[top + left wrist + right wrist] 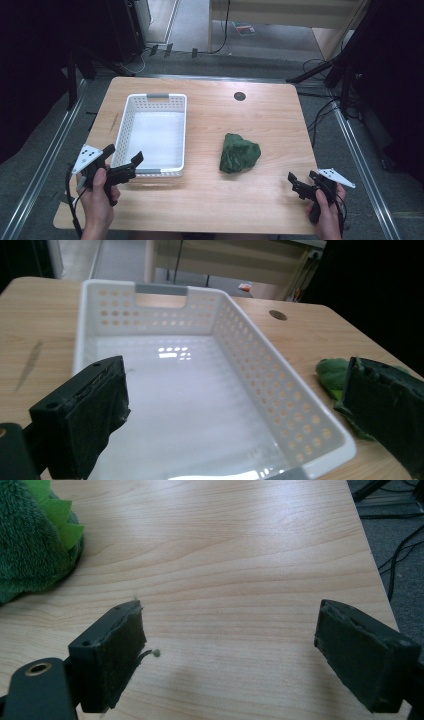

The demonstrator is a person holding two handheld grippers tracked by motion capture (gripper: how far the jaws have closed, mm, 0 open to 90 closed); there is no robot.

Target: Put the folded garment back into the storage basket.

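Nothing looks begun: the green plush toy [239,153] lies on the desk [260,115] beside the empty white basket [150,97], while the left gripper [123,161] and right gripper [301,181] both hold their jaws wide apart around nothing.

A light wooden desk [210,190] holds a white basket [180,135] with little round holes in its walls and a grey handle at each short end. The basket is empty inside. Well to the right of it lies a fuzzy green soft toy [239,153] with brighter green points. Near the far edge of the desk is a small dark round hole [239,96]. Black cables [320,117] lie on the grey floor [200,60] around the desk.
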